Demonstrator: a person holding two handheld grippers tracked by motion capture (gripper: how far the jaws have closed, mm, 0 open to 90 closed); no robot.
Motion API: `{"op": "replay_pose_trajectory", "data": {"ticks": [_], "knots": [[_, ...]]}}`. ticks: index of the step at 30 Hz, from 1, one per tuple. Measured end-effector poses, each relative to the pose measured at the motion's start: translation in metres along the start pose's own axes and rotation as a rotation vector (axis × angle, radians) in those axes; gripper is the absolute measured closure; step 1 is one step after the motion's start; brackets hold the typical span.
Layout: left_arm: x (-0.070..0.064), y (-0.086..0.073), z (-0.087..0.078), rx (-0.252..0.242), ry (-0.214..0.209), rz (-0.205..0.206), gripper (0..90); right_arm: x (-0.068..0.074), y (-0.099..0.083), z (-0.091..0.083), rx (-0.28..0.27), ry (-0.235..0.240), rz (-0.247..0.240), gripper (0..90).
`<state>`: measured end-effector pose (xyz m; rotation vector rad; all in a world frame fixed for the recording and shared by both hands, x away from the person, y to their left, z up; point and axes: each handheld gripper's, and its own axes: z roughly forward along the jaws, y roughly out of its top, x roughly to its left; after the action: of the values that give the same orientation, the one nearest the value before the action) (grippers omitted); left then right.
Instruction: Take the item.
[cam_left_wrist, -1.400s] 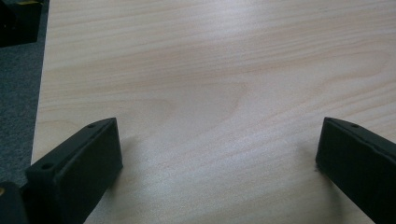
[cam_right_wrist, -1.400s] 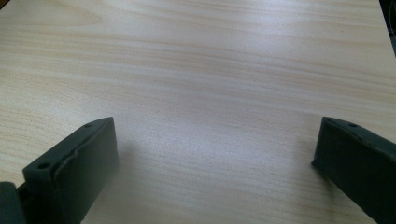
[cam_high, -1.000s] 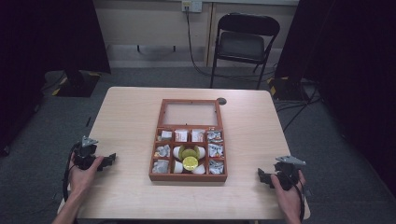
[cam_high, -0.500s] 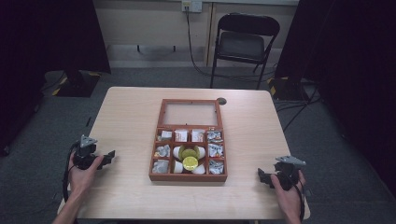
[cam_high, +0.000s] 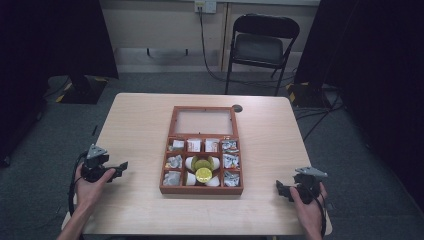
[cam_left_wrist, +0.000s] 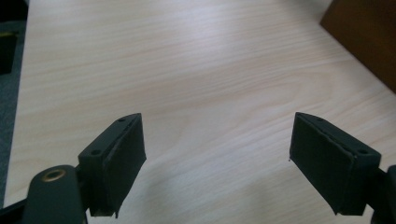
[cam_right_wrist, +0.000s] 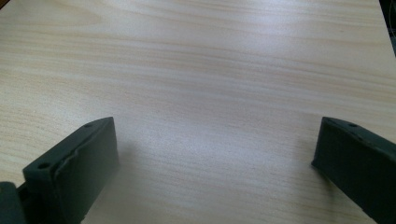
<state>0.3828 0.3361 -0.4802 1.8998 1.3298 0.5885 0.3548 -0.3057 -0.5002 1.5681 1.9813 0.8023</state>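
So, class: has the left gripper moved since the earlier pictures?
No. In the high view the left gripper sits at the same spot near the table's left edge, just as far from the wooden box.

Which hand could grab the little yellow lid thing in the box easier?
Probably the left, though it's close. The left tongs sit open, nearer the wooden box than the right tongs, and level with the yellow lid. Both are empty, resting on the table.
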Motion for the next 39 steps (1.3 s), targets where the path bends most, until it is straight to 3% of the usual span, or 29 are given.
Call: {"op": "replay_pose_trajectory", "data": {"ticks": [10, 27, 39], "knots": [[-0.015, 0.009, -0.003, -0.014, -0.068, 0.027, 19.3, 0.0, 0.0, 0.0, 0.0, -0.001, 0.0, 0.0], [-0.03, 0.016, -0.007, -0.039, -0.114, 0.066, 22.7, 0.0, 0.0, 0.0, 0.0, -0.001, 0.0, 0.0], [-0.047, 0.023, -0.011, -0.043, -0.196, 0.092, 24.7, 0.0, 0.0, 0.0, 0.0, 0.0, 0.0, 0.0]]}}
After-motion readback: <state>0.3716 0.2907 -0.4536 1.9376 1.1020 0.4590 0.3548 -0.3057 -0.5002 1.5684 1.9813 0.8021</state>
